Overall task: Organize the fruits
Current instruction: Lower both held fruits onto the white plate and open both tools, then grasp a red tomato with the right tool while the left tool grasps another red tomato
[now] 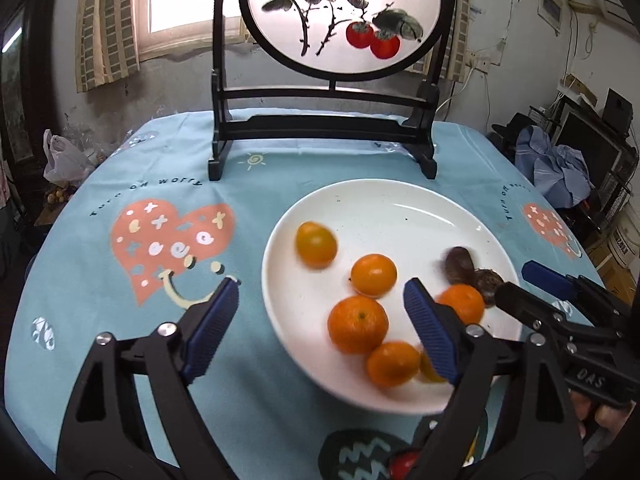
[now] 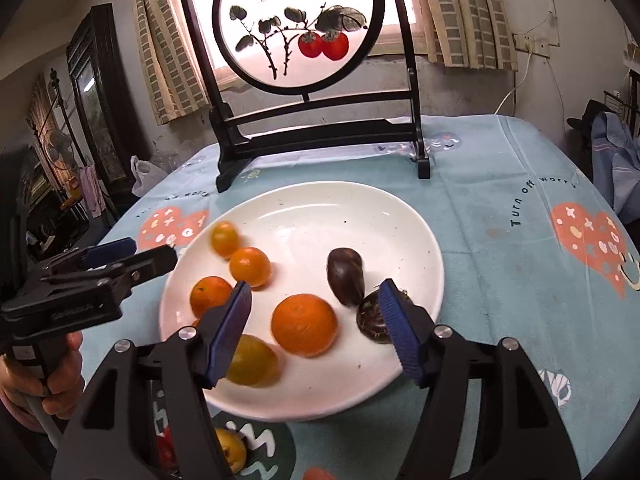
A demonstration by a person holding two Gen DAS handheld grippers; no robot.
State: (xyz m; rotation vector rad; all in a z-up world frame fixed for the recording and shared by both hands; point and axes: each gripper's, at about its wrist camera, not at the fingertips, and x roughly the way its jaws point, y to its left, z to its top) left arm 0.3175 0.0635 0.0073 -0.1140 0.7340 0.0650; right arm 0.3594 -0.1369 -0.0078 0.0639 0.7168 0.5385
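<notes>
A white plate on the blue tablecloth holds several orange fruits, among them a large one and a blurred yellow-orange one near the far left rim. Two dark brown fruits lie at the plate's right. My left gripper is open and empty above the plate's near left part. My right gripper is open and empty, its jaws either side of the large orange fruit. A yellow fruit lies by its left finger.
A dark wooden stand with a round painted screen stands behind the plate. Small red and yellow fruits lie on the cloth at the near edge. The right gripper shows in the left wrist view, the left gripper in the right.
</notes>
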